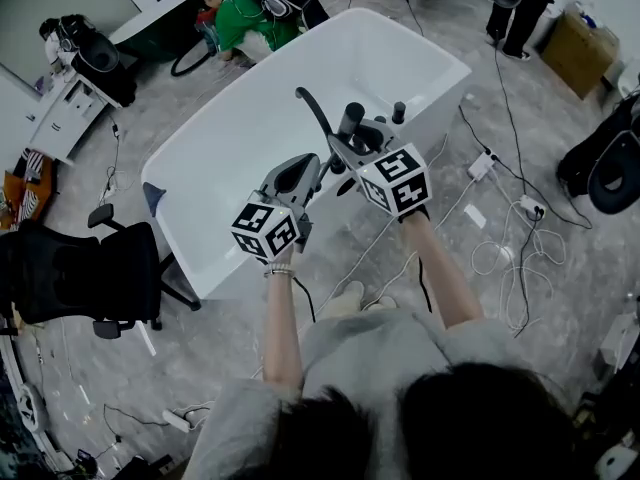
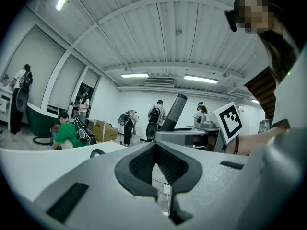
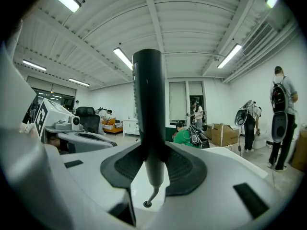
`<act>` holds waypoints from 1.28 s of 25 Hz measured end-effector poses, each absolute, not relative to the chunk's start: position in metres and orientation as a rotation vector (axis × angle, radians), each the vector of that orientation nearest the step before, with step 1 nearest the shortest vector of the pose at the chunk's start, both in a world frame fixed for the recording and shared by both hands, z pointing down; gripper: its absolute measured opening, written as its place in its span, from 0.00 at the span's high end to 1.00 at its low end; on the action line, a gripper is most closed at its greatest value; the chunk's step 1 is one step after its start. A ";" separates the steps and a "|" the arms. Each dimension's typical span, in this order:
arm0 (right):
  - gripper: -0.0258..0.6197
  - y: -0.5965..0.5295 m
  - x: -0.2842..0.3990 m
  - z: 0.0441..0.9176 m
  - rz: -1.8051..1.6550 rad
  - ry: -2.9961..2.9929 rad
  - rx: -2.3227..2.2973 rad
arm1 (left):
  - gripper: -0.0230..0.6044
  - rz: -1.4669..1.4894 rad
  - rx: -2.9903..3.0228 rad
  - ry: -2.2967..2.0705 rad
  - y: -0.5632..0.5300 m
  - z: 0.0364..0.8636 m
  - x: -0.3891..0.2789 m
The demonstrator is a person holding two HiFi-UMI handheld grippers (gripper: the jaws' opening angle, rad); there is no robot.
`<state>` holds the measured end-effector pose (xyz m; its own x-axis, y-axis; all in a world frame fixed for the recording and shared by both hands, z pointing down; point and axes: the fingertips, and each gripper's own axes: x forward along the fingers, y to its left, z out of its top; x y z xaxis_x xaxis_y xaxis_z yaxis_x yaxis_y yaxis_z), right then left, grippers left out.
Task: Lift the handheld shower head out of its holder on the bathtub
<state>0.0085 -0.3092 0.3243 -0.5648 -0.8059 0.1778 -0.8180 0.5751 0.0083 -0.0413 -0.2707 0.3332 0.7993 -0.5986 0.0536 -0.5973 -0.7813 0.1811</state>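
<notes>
The black handheld shower head [image 1: 352, 119] stands upright over the right rim of the white bathtub [image 1: 230, 148], beside a black curved spout [image 1: 312, 108] and a black knob [image 1: 398, 111]. My right gripper [image 1: 347, 140] is shut on the shower head's handle [image 3: 148, 123], and the tapered lower end with its thin hose fitting [image 3: 147, 202] shows below the pads. My left gripper [image 1: 312, 168] hovers just left of it, shut with nothing between its pads [image 2: 144, 164]. From the left gripper view, the shower head [image 2: 174, 111] rises beyond the jaws next to the right gripper's marker cube [image 2: 230, 121].
A black office chair [image 1: 90, 278] stands left of the tub. White cables and a power strip [image 1: 482, 164] lie on the floor to the right. A person in green [image 1: 245, 18] crouches beyond the tub's far end, with boxes [image 1: 580, 48] and standing people further off.
</notes>
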 end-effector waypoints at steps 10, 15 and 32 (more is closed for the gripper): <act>0.76 -0.290 0.022 0.303 0.056 -2.642 1.423 | 0.96 -0.004 2.869 -0.865 -0.259 0.317 -0.029; 0.76 -0.280 0.030 0.296 0.038 -2.637 1.448 | 0.96 0.021 2.923 -0.833 -0.252 0.307 -0.022; 0.76 -0.266 0.044 0.294 0.053 -2.629 1.512 | 0.96 0.011 2.969 -0.745 -0.243 0.303 -0.006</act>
<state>0.0445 -0.2662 0.2939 -0.4988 -0.8596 0.1110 -0.8634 0.5040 0.0239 -0.0060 -0.2426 0.3028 0.8816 -0.4712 0.0265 -0.4718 -0.8784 0.0763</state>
